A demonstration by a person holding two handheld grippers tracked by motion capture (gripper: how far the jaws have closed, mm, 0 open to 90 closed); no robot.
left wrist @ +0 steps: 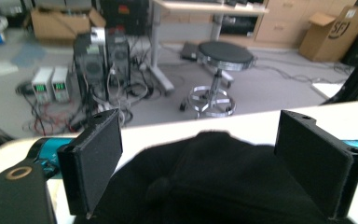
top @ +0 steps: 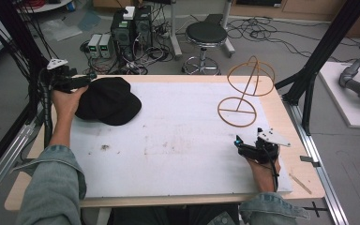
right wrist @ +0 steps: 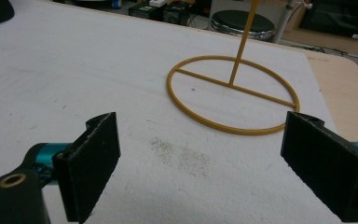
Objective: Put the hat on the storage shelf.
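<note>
A black cap (top: 108, 100) lies on the white mat (top: 178, 140) at the table's far left. My left gripper (top: 86, 80) is at the cap's left rim, open, with the cap (left wrist: 214, 182) lying between and below its spread jaws. A gold wire hat stand (top: 244, 91) rises at the far right, a ring base with a rod and hoops on top. My right gripper (top: 240, 143) hovers near the table's front right, open and empty, its jaws pointing toward the stand's ring base (right wrist: 233, 93).
A black stool (top: 206, 35) and electronics boxes with cables (top: 122, 37) stand on the floor beyond the table. Black frame posts (top: 318, 56) flank the table's right side. A wooden stick (top: 300, 183) lies at the front right corner.
</note>
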